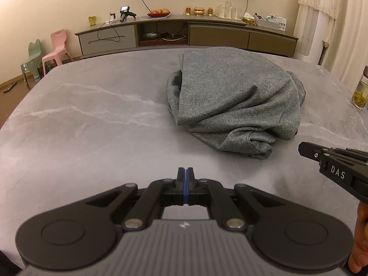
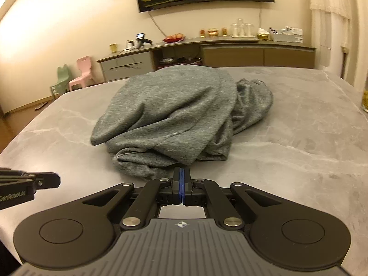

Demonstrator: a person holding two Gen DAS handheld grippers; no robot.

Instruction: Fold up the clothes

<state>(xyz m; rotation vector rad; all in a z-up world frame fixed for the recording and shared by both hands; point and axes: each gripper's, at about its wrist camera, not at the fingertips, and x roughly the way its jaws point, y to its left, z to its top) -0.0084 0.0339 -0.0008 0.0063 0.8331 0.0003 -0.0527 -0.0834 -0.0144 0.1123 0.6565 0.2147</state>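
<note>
Left wrist view: left gripper (image 1: pixel 186 175) closed, pads together, holding nothing, over bare counter (image 1: pixel 80 126); grey garment (image 1: pixel 232 101) lies ahead to the right in a rumpled heap, no flat folds. Right wrist view: right gripper (image 2: pixel 181 176) closed, empty, tips just short of the garment's near edge. Judgement: folding remains to be done.

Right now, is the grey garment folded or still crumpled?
Crumpled. The garment lies bunched in a loose heap on the table, with uneven wrinkles and no flat, squared folds.
</note>
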